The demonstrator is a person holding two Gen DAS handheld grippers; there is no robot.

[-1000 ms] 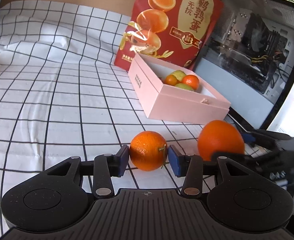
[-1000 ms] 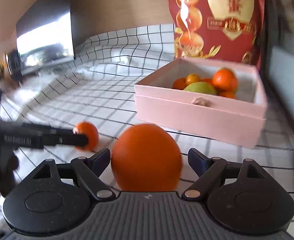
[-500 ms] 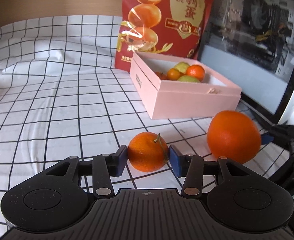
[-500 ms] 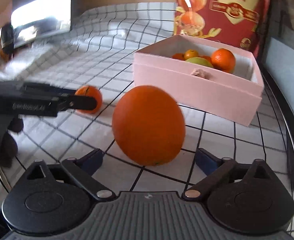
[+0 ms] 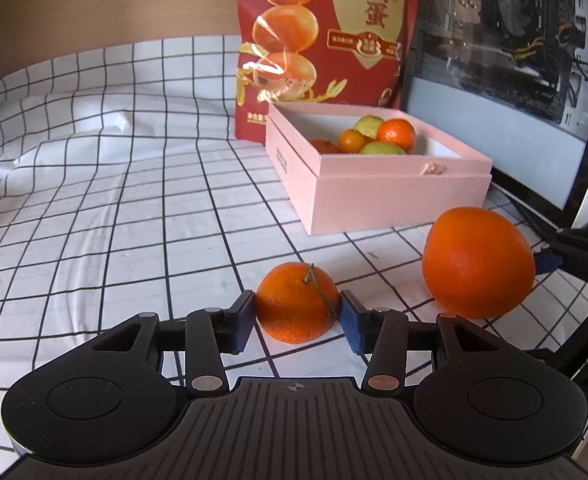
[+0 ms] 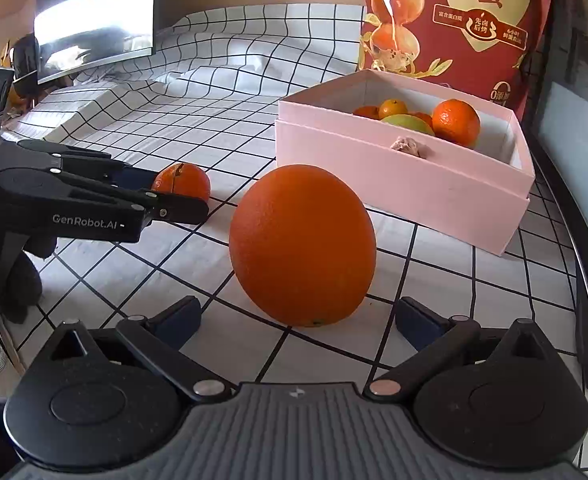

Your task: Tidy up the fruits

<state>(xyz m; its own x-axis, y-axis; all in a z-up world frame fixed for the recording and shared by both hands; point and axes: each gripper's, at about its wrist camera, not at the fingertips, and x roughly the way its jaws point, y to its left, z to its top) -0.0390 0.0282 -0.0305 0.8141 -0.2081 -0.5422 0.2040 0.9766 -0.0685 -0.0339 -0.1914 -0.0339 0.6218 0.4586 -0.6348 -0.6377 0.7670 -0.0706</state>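
Mandarin (image 5: 297, 307) sits between the left gripper (image 5: 296, 317) pads, both touching its sides, still on the checked cloth (image 5: 113, 208); a second ago the same pinch, so lift comes next. Ahead-right stands the pink box (image 5: 394, 196) holding fruit. Right wrist view adds the right gripper (image 6: 297, 317), now backed off, jaws spread wide, large orange (image 6: 302, 245) free ahead of them.

Between our left claw's (image 5: 297, 314) fingers sits the small mandarin (image 5: 297, 307) on the tablecloth (image 5: 113, 208). To its right lies the big orange (image 5: 478, 262), which stands just ahead of our right claw (image 6: 298, 318). Farther ahead sits the box (image 5: 394, 196) holding fruit (image 5: 396, 134), with the bag (image 5: 326, 32) standing behind it.
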